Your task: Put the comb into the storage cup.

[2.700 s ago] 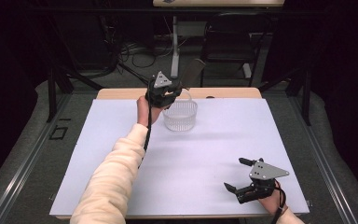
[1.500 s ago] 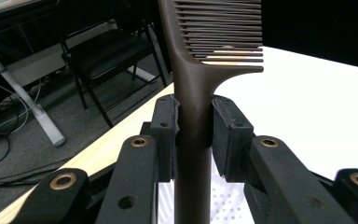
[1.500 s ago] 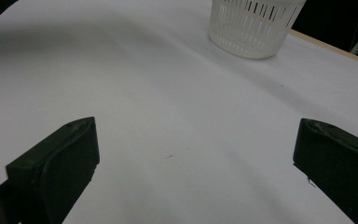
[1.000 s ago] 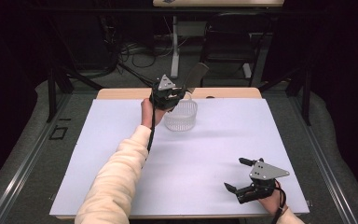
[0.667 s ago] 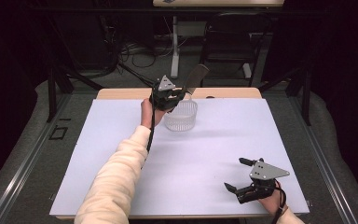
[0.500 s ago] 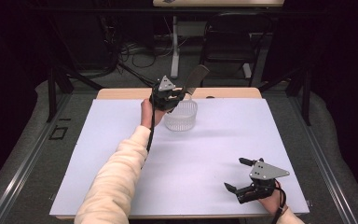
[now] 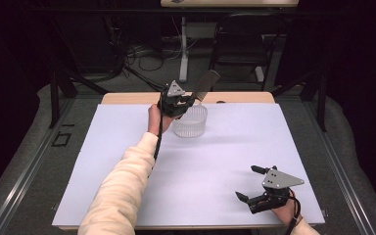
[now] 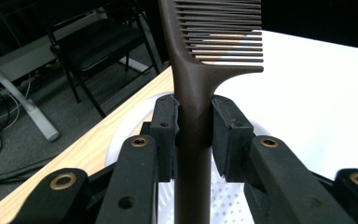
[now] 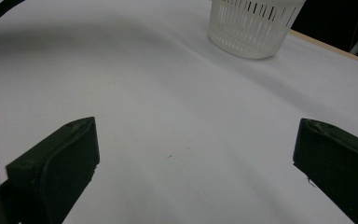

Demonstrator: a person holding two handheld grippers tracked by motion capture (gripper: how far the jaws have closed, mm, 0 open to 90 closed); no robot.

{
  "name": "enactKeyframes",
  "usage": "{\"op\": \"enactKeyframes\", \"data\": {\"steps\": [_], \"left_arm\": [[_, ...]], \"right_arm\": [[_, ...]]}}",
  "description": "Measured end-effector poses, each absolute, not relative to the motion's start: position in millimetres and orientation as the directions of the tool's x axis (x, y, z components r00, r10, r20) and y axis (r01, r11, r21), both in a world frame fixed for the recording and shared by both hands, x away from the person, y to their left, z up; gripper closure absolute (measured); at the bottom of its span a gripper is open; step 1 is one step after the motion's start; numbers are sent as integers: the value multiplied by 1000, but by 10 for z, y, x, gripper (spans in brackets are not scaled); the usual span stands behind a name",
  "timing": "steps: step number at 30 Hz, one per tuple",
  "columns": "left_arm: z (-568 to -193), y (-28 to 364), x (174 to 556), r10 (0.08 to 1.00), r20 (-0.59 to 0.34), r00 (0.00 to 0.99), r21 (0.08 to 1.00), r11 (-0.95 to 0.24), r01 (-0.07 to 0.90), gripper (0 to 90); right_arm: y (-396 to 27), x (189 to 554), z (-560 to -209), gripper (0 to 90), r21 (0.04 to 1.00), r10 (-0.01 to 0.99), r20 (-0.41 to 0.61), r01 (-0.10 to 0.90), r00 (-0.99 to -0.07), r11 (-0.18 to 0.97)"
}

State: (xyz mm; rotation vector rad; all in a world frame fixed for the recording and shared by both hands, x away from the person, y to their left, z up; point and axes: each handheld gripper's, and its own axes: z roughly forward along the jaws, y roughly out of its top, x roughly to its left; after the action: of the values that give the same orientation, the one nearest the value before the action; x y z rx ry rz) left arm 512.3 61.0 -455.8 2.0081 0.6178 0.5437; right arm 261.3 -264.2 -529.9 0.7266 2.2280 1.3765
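Note:
My left gripper (image 7: 185, 100) is raised over the far edge of the table, shut on the handle of a dark brown comb (image 7: 204, 84). In the left gripper view the comb (image 8: 193, 84) stands upright between the two pads (image 8: 165, 126), its teeth pointing right. Directly below it is a white slotted basket (image 7: 190, 121), whose perforated floor (image 8: 223, 205) shows under the jaws. My right gripper (image 7: 249, 183) rests near the front right of the table, open, with nothing between its fingers (image 9: 56, 161).
A white sheet (image 7: 127, 147) covers most of the table, with a wooden strip (image 7: 127, 98) bare along the far edge. The basket (image 9: 254, 25) lies far ahead of the right gripper. A chair (image 7: 240, 54) and cables stand beyond the table.
The left gripper has lifted the comb up out of the basket and tilted it toward the far right. The right gripper has stayed still.

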Motion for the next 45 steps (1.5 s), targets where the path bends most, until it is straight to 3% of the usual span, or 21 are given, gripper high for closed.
{"op": "enactKeyframes", "data": {"steps": [45], "left_arm": [[-4673, 556, 5142, 571, 138, 809, 839, -502, 212, 721]], "right_arm": [[-2643, 2613, -5298, 0, 904, 627, -78, 209, -775, 372]]}}
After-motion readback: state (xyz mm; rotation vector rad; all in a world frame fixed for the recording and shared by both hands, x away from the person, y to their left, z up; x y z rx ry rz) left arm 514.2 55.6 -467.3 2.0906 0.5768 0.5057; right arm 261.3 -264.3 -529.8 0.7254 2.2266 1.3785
